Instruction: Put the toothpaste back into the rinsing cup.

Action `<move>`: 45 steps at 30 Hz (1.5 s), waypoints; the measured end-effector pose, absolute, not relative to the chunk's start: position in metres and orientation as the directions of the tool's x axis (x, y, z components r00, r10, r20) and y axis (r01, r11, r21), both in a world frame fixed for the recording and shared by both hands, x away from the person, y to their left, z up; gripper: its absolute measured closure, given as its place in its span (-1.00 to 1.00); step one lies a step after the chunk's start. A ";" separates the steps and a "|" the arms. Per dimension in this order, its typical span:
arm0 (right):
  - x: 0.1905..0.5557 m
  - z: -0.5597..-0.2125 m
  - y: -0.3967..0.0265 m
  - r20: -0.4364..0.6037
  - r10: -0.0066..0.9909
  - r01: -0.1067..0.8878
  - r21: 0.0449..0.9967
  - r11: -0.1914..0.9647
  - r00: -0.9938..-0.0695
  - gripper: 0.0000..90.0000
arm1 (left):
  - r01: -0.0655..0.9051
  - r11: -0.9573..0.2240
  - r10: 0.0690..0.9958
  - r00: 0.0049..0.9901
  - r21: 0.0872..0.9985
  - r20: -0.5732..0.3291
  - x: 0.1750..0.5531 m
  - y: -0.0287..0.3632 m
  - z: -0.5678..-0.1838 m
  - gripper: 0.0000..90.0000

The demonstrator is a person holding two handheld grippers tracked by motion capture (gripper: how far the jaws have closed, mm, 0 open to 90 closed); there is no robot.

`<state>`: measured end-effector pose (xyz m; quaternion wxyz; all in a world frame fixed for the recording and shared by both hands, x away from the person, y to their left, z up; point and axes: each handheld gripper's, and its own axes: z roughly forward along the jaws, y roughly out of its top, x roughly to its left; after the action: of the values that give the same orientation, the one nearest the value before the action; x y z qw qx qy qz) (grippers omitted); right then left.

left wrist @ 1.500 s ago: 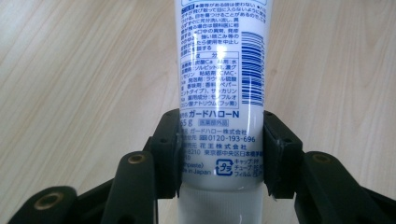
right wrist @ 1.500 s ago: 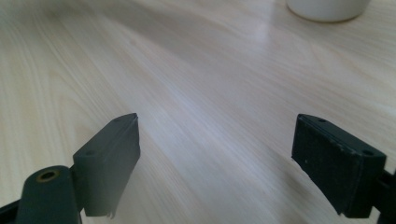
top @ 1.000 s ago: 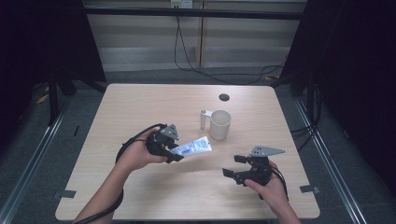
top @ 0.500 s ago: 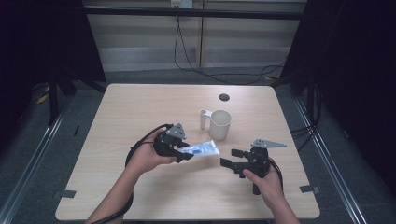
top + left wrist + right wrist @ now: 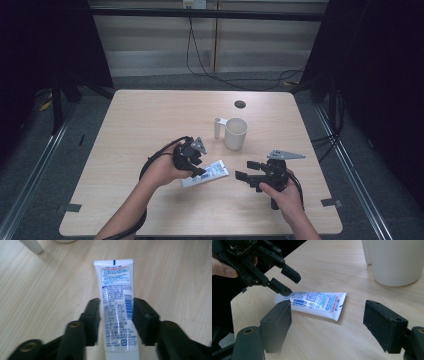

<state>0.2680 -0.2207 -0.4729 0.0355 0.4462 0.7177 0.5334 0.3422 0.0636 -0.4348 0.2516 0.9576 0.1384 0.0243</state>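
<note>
Lying flat, the tube (image 5: 206, 174) sits between the just-loosened left tongs (image 5: 199, 171), seemingly untouched; right tongs (image 5: 247, 170) gape empty.

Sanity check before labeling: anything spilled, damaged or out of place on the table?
Nothing stands out. The tube lies flat between the left gripper's jaws, which have just been opening. The mug stands upright; no spill.
</note>
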 end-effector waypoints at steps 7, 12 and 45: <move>0.267 -0.480 -0.220 0.436 0.675 0.610 0.792 0.027 -0.596 -0.50 | 0.304 -0.912 0.299 0.952 0.277 -0.061 0.347 0.049 -0.460 0.00; 0.267 -0.483 -0.221 0.437 0.679 0.619 0.785 0.033 -0.591 -0.50 | 0.309 -0.939 0.304 0.951 0.149 -0.055 0.348 0.037 -0.467 0.08; 0.267 -0.484 -0.225 0.491 0.661 0.619 0.784 -0.051 -0.568 -0.50 | 0.395 -0.814 0.406 0.911 0.426 -0.070 0.330 0.029 -0.429 0.37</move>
<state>0.2668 -0.2248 -0.4841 0.0189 0.4646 0.6885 0.5566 0.3299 0.0293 -0.4292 0.2207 0.9523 0.2104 0.0122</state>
